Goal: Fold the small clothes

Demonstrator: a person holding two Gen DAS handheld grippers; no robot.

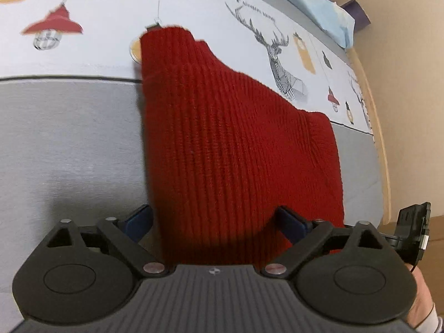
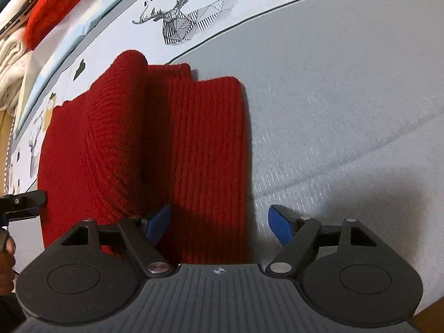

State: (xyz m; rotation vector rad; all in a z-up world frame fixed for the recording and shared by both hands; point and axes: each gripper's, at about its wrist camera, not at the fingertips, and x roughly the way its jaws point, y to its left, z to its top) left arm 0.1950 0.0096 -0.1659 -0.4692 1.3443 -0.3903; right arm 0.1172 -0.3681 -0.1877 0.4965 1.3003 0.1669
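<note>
We have the red knit (image 2: 155, 149) lying on the grey part of the bedsheet (image 2: 347, 97), its far end reaching onto the printed band with the deer (image 2: 183, 25). It is already partly folded: from the right wrist we see one ribbed panel flat on the right and a thicker rolled layer lapping over it on the left, with a dark crease between them.

Our left gripper (image 1: 213, 222) is spread wide, both blue pads apart, with the near edge of the knit lying between them; nothing is pinched. Our right gripper (image 2: 219, 222) is also spread, straddling the near right corner of the knit, its right pad over bare sheet.

As we judge it, the main risk is a shallow or single-layer grab. If we close on only the top layer, the lower one stays behind and the fold comes apart. The knit is thick and springy, so the rolled layer may slide or unroll when the near edge is lifted. Uneven lift between the two hands would skew the fold.

The nearest hem is hidden under both gripper bodies, so we cannot tell how many layers sit between the pads. Whether the pads touch the cloth is unclear. The garment type is hard to make out. The left view is slightly blurred.
</note>
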